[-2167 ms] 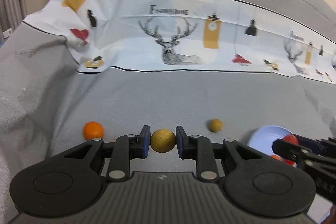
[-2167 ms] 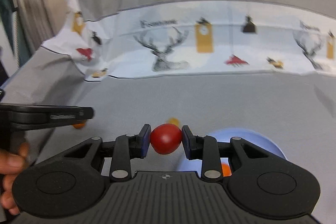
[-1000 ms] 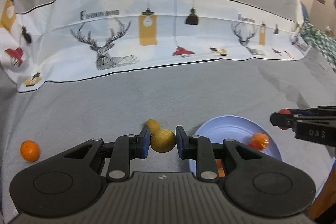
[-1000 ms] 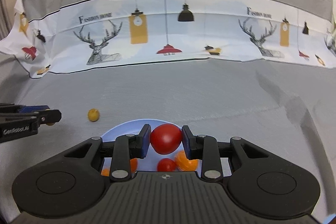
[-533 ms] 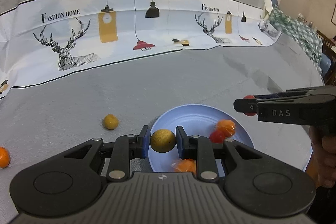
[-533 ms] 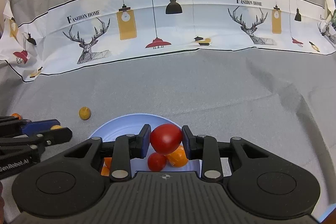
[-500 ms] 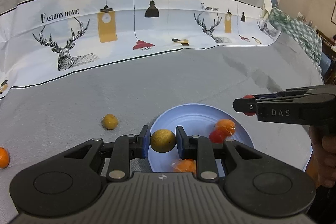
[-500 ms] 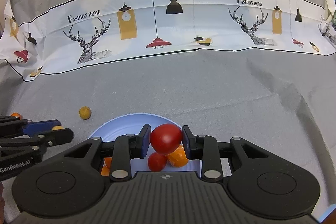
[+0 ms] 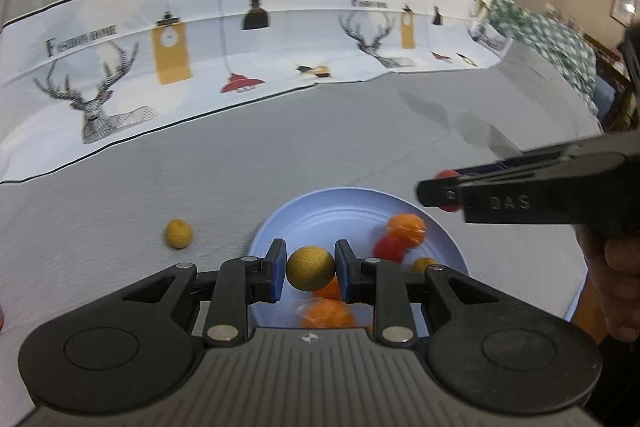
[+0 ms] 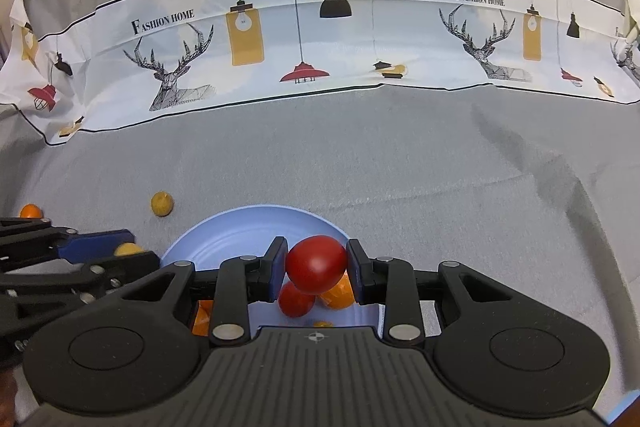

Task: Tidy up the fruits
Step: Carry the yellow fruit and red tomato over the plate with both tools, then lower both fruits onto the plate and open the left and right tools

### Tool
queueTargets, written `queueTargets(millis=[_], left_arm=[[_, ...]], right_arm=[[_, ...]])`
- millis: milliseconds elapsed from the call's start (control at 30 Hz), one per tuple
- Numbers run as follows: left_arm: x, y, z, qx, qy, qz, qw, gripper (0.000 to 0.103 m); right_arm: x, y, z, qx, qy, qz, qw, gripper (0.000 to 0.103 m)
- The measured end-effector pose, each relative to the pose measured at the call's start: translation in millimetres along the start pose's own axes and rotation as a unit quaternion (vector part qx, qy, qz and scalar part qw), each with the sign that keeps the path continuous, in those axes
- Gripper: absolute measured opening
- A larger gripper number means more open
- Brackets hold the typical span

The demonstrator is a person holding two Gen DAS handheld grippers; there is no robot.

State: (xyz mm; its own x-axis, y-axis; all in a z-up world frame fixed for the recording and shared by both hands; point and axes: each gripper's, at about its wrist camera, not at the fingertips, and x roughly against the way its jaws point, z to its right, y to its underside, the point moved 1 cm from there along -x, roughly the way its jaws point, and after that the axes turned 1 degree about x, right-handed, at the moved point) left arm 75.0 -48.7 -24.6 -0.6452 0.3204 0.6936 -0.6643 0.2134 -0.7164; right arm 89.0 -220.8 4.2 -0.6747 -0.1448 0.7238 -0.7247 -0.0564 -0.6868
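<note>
So we're roughly two thirds done, we'd say. On the blue plate [image 9: 280, 223] we count about five fruits: two or three oranges, one red tomato [image 9: 388, 249], and a small yellow bit that's mostly hidden. Both hands are loaded above it. Our left hand-held gripper [image 9: 311, 269] is clamped on a yellow fruit [image 9: 311, 268] over the near-left rim, and the right hand-held gripper [image 10: 316, 264] is squeezing a big red tomato [image 10: 316, 263] over the pile. Left on the grey cloth: one yellow fruit [image 10: 162, 203] just left of the plate and one orange [image 10: 30, 211] far left. So two to drop, two to fetch.
</note>
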Motion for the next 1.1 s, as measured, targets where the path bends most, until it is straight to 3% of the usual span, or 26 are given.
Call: queueTargets(millis=[600, 1100], left_arm=[[-25, 12, 52, -0.076, 0.037, -0.014, 0.9963, 0.029], [-28, 12, 52, -0.076, 0.04, -0.023, 0.9961, 0.029]], right_arm=[[-5, 14, 11, 0.03, -0.001, -0.035, 0.999, 0.033], [-8, 14, 9, 0.036, -0.001, -0.038, 0.999, 0.033]])
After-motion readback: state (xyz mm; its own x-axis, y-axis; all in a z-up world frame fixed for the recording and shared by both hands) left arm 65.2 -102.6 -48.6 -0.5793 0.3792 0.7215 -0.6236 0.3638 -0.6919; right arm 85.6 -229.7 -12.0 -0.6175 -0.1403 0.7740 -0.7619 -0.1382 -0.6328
